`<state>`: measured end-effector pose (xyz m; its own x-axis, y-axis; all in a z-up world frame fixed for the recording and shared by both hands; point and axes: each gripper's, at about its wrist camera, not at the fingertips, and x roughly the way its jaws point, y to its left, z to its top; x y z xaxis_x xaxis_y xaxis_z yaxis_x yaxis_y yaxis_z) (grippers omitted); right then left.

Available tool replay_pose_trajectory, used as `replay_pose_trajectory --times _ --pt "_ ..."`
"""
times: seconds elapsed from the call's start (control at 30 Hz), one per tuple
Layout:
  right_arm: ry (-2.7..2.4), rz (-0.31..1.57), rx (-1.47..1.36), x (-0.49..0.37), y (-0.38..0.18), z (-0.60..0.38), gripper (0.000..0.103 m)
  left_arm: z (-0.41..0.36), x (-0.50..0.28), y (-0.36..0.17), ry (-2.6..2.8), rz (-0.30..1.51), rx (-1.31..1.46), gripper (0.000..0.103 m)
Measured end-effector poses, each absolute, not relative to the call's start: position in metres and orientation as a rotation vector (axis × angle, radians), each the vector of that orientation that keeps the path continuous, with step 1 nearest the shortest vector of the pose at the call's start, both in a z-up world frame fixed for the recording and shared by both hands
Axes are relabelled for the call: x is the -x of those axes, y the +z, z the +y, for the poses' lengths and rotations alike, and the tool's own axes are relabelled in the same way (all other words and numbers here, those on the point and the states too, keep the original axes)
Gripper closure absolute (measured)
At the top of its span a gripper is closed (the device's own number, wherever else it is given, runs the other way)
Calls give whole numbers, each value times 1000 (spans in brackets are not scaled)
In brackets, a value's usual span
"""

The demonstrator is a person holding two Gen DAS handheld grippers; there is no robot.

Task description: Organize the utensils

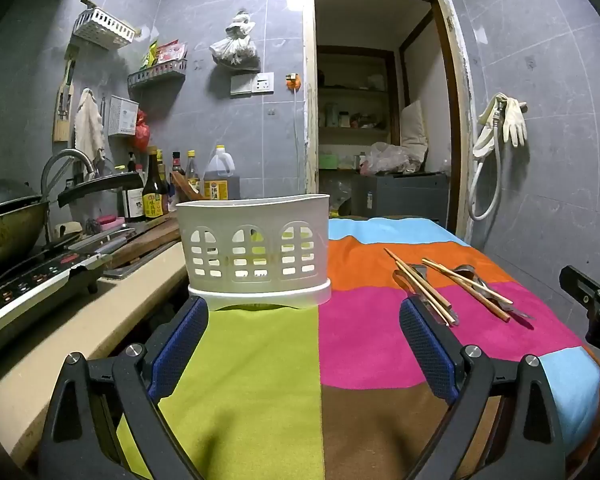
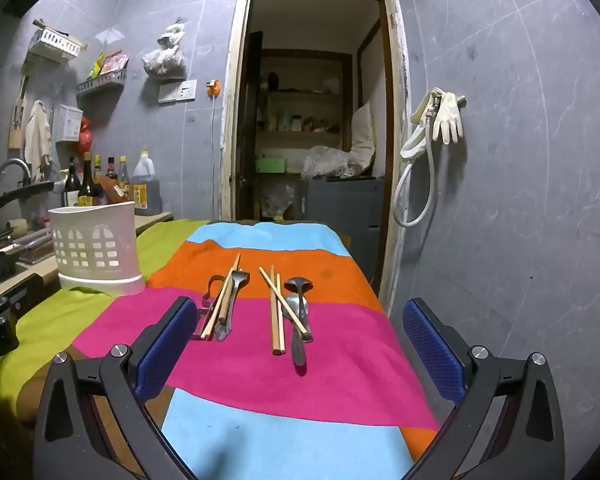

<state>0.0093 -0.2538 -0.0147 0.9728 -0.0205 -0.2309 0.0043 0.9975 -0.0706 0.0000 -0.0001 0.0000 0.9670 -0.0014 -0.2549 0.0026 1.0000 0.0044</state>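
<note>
Utensils point(image 2: 256, 304) lie in 2 piles on the striped cloth point(image 2: 340, 380); both the left gripper point(image 1: 304, 344) and right gripper point(image 2: 300, 344) gape empty

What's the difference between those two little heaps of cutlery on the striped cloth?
The left heap has chopsticks lying over a fork and what looks like a peeler; the right heap has chopsticks over spoons. The left heap sits nearer the white basket, the right heap farther away. Left chopsticks lie almost together; right ones cross. Both lie on the cloth, untouched.
</note>
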Motion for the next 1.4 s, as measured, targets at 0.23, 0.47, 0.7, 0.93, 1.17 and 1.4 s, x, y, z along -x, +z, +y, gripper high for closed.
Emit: replay_pose_trajectory --times 0.23,0.47,0.7,0.93,1.17,1.4 --pt "-12 245 73 -10 -15 -253 0 0 0 0 -3 259 2 9" --pt "-12 246 72 -11 -15 -253 0 0 0 0 -3 259 1 9" --pt "-11 245 73 -12 -13 -254 0 7 1 -7 1 260 7 9" --pt "-8 249 72 -9 -16 -253 0 6 0 -6 -1 262 9 9" --pt "-8 243 75 -7 -16 -241 0 6 0 -6 -1 262 10 9" --pt "-2 245 72 -10 -15 -244 0 6 0 -5 -2 262 10 9"
